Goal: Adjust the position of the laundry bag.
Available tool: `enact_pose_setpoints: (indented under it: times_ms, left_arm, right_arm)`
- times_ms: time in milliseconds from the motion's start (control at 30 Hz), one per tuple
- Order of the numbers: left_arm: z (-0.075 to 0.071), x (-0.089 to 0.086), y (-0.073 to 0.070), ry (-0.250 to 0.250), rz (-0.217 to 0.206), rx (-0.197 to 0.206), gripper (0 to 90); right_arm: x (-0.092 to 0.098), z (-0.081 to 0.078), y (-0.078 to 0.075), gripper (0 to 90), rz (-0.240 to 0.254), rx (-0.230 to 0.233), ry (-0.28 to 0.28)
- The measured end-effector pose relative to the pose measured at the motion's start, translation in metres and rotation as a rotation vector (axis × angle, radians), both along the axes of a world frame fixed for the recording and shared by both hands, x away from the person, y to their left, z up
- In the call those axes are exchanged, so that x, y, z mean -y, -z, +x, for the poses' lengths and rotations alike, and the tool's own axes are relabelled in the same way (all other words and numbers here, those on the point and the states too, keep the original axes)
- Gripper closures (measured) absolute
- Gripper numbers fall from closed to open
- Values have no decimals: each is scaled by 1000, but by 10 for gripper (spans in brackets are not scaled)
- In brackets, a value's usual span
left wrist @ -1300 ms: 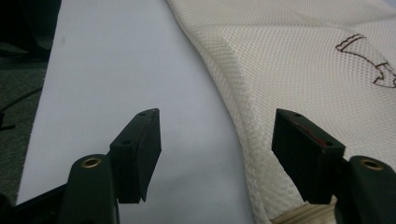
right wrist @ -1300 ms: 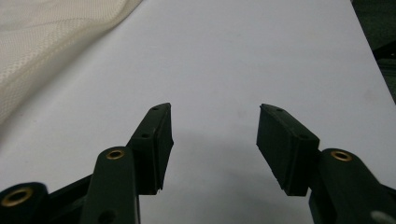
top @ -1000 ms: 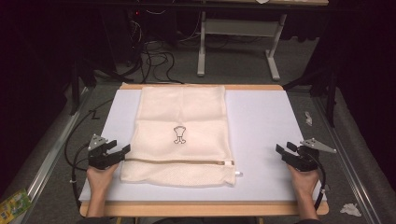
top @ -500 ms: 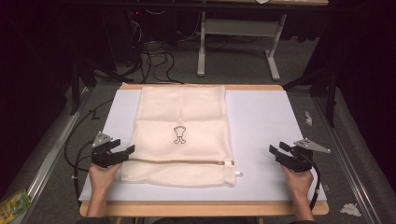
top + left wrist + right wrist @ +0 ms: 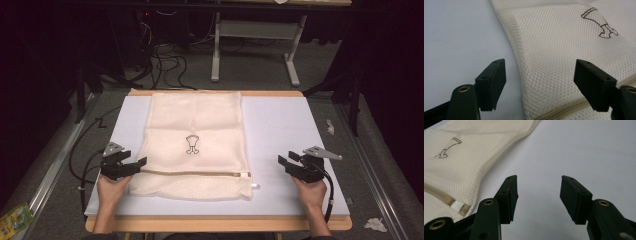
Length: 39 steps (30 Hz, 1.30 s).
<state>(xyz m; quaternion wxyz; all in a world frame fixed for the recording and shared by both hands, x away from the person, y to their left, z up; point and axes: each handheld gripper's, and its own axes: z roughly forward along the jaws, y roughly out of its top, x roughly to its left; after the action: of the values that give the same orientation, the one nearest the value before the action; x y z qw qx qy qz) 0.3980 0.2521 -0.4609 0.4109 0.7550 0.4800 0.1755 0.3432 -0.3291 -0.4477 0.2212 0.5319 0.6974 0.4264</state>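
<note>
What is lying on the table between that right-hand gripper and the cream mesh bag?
Nothing: in the high view, only bare white table separates the right gripper from the mesh bag. The right gripper view shows the same empty stretch.

free: bare mat point(image 5: 280, 130) right of mesh bag point(image 5: 195, 130) | obstacles: bag alone

We count one cream mesh laundry bag point(image 5: 195, 142) at the centre of the frame, bearing one zipper point(image 5: 192, 173) and one small brown emblem point(image 5: 192, 144), on one white mat point(image 5: 285, 125), with two grippers: left gripper point(image 5: 143, 162), right gripper point(image 5: 281, 162).
</note>
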Motion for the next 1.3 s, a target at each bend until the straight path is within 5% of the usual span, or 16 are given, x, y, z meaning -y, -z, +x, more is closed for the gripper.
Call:
enact_pose_setpoints:
  times_ms: [200, 500, 767, 1167, 1300]
  left_arm:
    - [0, 5, -8, 10, 5, -16, 256]
    - [9, 16, -6, -6, 36, -98, 254]
    - [12, 19, 1, -25, 59, -142, 275]
    - [17, 21, 7, -33, 70, -174, 458]
    - [19, 22, 7, -30, 87, -182, 600]
  right_arm:
    - [-28, 10, -4, 488, -9, -40, -67]
    - [-72, 22, -5, 473, -26, -97, -170]
    - [-97, 34, 2, 485, -60, -164, -209]
    - [-111, 52, 15, 575, -75, -252, -205]
    - [-118, 54, 16, 685, -89, -271, -222]
